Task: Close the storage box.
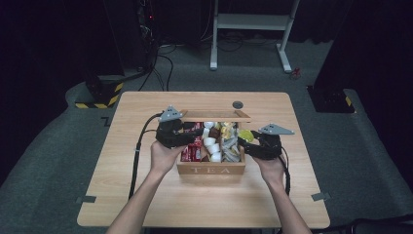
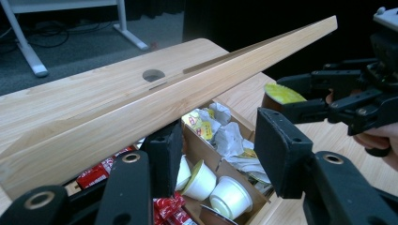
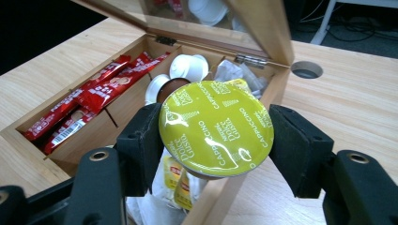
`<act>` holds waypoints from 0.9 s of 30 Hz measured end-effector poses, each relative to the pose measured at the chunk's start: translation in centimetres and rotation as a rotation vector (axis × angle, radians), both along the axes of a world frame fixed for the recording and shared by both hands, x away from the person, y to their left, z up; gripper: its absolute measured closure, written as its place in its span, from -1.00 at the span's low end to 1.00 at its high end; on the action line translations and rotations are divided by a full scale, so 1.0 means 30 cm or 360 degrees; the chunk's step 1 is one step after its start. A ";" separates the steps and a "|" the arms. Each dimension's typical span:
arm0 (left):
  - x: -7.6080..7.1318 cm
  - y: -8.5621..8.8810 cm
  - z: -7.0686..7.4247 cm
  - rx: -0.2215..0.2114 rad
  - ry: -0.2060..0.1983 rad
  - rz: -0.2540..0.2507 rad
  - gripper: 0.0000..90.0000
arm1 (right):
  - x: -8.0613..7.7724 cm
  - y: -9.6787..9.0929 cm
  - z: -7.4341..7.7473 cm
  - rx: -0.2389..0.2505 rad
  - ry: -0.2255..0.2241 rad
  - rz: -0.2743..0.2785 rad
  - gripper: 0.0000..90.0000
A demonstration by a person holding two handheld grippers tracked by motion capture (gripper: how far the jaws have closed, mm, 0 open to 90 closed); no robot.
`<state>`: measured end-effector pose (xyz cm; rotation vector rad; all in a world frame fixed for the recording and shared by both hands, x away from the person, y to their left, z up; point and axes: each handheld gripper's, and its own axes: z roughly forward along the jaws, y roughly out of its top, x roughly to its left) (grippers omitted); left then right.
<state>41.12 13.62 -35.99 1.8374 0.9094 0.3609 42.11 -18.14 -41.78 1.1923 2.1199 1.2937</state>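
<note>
One capsule (image 3: 216, 129) clamped, base perhaps hidden

Left forearm: comes in from the near edge, angled up and slightly right toward the middle of the worktop.
Left hand (image 1: 164, 157): wrapped around the rear of its tool, wrist straight.
Left gripper (image 1: 191, 138): pointing right and slightly far, grey three-cornered plate on top, cable trailing off its left side toward the near edge.
Left jaws: parted, pads pressing on nothing.
Right forearm: comes in from the near edge, angled up and slightly left.
Right hand (image 1: 271, 167): cupped under the tool from the near side.
Right gripper (image 3: 216, 129): pointing left, grey plate uppermost.
Right jaws: clamped on a yellow-lidded capsule (image 3: 217, 127), one pad on each side of its rim.
</note>
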 end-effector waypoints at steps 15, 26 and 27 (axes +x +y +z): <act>-0.009 0.001 -0.007 0.0013 0.0015 -0.0013 0.16 | 0.004 -0.069 -0.002 0.0000 0.0010 -0.0072 -0.15; -0.008 0.007 -0.005 -0.0011 0.0032 -0.0017 0.16 | 0.028 -0.133 -0.033 -0.0044 0.0060 -0.0137 -0.15; -0.007 0.007 -0.004 -0.0013 0.0033 -0.0017 0.15 | 0.030 -0.143 -0.043 -0.0053 0.0064 -0.0145 -0.15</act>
